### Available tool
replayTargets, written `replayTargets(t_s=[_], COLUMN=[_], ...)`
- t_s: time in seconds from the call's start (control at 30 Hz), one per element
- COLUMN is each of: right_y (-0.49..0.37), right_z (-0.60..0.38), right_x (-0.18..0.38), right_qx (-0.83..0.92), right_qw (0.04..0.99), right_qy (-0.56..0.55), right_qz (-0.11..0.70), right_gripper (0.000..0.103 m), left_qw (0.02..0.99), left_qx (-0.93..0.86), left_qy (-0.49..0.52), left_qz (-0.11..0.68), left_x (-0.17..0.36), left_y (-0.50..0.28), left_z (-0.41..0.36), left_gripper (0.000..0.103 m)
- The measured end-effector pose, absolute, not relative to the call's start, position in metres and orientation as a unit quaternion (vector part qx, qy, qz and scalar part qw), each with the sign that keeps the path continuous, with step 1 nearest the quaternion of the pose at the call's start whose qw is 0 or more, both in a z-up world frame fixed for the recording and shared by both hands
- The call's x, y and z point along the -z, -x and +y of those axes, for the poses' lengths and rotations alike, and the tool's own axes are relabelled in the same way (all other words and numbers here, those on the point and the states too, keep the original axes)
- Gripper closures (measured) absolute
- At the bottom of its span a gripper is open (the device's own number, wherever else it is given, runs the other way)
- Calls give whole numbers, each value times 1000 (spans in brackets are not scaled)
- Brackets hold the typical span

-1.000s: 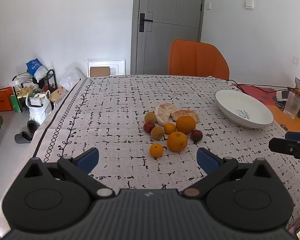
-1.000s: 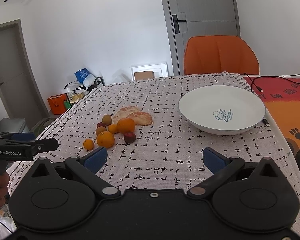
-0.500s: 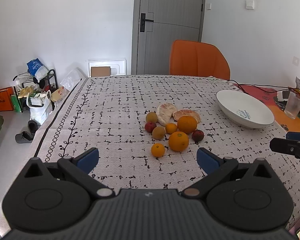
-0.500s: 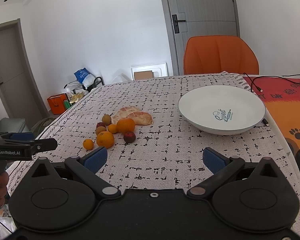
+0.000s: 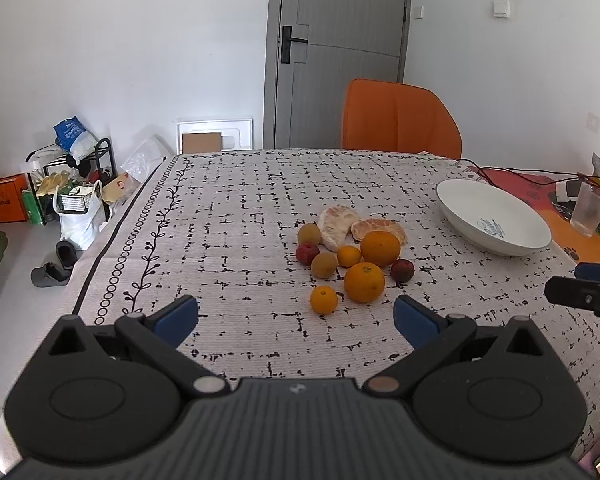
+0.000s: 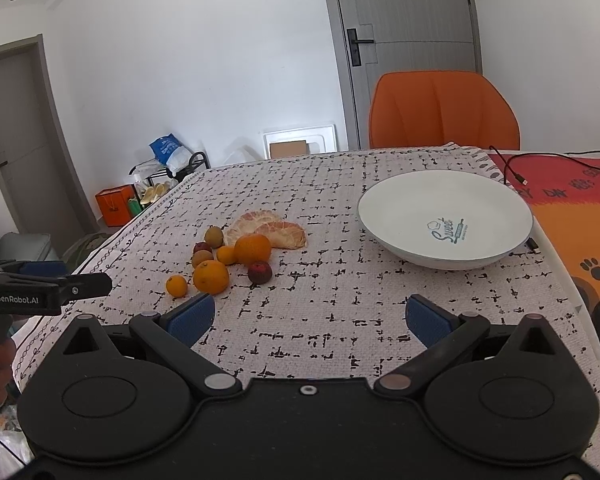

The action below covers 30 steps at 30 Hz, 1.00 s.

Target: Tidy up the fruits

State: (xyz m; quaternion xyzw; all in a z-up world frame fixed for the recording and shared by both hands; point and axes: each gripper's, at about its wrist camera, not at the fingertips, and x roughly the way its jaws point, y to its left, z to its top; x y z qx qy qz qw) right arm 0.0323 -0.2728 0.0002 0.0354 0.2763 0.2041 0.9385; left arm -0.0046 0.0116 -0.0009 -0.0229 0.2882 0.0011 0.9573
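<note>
A pile of fruit lies on the patterned tablecloth: two large oranges [image 5: 364,282] [image 5: 380,248], two small tangerines [image 5: 323,300], two brown kiwis [image 5: 324,265], two dark red fruits [image 5: 402,271] and peeled citrus halves [image 5: 336,226]. The pile also shows in the right wrist view [image 6: 211,277]. A white bowl [image 5: 456,200] [image 6: 404,196] stands empty to the right. My left gripper [image 5: 296,318] is open and empty, just short of the fruit. My right gripper [image 6: 308,316] is open and empty, in front of the bowl.
An orange chair [image 5: 400,126] stands at the table's far edge. A drinking glass [image 5: 588,214] and a cable [image 6: 512,168] lie on the orange mat at the right. Bags and a rack [image 5: 68,184] sit on the floor at the left.
Both grippers have drifted very slightly; the fruit and bowl sit a touch to the right in the left wrist view. Nothing was taken hold of.
</note>
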Motion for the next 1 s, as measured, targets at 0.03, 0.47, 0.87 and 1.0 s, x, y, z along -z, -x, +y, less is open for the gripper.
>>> replayTargets(t_s=[0.03,0.47,0.87,1.0], right_y=[-32,-46,-75,-83], right_z=[-273,-264,-250,-247], right_x=[0,7,25,30], right_qx=[-204,-208,-228,-231], right_qw=[939,938,928,925], right_qy=[-34,-14,-23,-25], right_qz=[276,277,295,302], right_gripper=[0,0,0,0], left_qw=[957,952,951,953], left_qx=[-1,7,13,22], left_qy=[24,42,60,60], left_qz=[289,304,304,297], left_x=[1,16,31,34], left_y=[4,-15,-35,-39], left_z=[13,22,26,22], left_gripper=[0,0,2,8])
